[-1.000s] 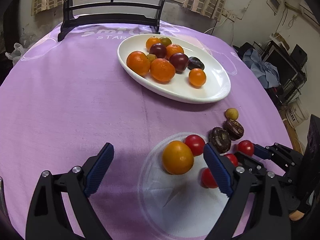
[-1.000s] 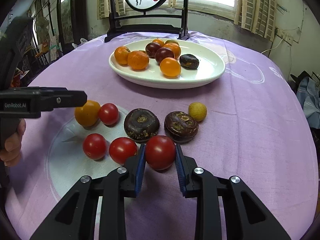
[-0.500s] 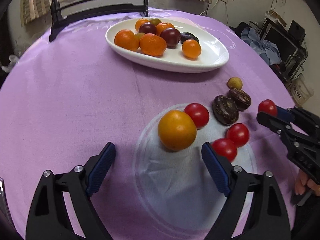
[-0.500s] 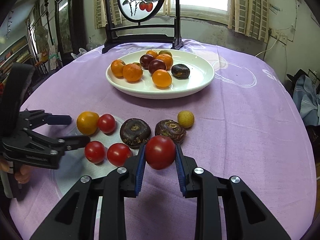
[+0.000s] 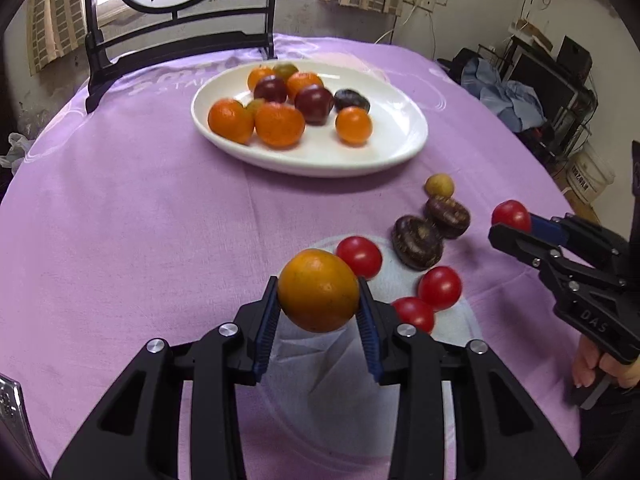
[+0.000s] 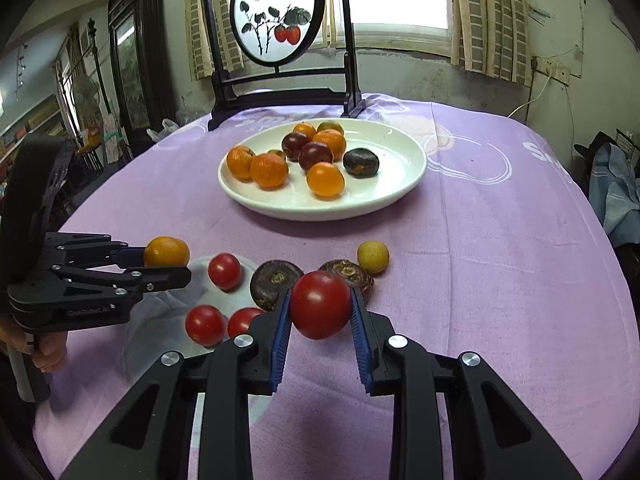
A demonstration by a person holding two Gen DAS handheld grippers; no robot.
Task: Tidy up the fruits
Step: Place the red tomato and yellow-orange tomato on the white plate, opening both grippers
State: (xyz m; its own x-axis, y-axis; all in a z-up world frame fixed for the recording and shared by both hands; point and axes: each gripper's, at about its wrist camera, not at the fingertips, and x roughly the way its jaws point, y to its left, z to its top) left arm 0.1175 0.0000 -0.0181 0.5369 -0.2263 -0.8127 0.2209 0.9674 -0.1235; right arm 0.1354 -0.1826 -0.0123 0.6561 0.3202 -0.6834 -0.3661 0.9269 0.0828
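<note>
My left gripper is shut on an orange fruit and holds it above the purple cloth; the fruit also shows in the right wrist view. My right gripper is shut on a red tomato, lifted off the table; the tomato also shows in the left wrist view. A white oval plate at the back holds several oranges, dark plums and a dark fruit. Three red tomatoes, two dark brown fruits and a small yellow fruit lie on the cloth near the front.
A dark wooden stand with a round painted screen stands behind the plate. A pale round patch in the cloth lies under the loose tomatoes. The table's right edge drops off toward clutter and clothes.
My left gripper has shut on the orange fruit and lifted it. My right gripper has risen further with the tomato. The views now look higher over the table.
</note>
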